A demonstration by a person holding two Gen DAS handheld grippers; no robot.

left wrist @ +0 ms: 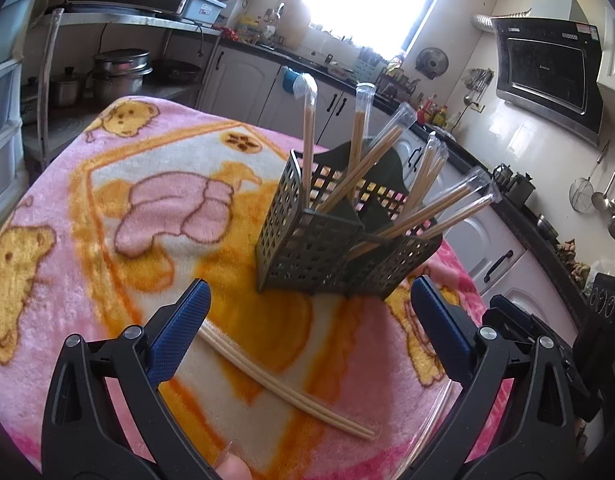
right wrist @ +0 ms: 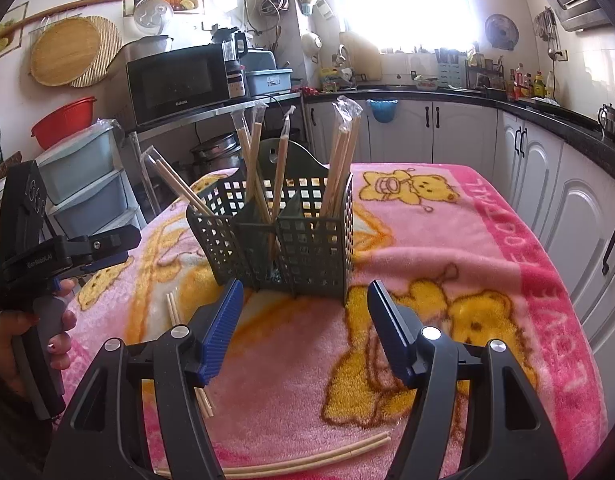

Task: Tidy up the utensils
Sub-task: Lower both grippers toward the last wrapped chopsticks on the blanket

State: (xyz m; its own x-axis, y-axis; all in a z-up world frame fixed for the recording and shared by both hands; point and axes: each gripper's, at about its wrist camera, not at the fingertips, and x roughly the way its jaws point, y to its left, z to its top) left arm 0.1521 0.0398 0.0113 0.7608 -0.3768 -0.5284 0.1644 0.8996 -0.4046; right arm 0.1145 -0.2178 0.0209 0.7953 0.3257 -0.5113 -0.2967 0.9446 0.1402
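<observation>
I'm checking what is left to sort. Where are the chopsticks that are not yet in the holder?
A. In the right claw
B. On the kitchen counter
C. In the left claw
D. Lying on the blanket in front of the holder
D: one wrapped pair of chopsticks lies flat on the blanket before the holder, another pair lies nearer, and the left claw and right claw are both open with nothing in them.

A lived-in home kitchen: white cabinets [right wrist: 459, 128] under a dark counter [right wrist: 547, 114] run toward three o'clock, a microwave [right wrist: 175, 82] on a metal shelf at ten, stacked steel pots [left wrist: 119, 70] below, a range hood [left wrist: 551, 66] and hanging ladles [left wrist: 611, 196] at two.
</observation>
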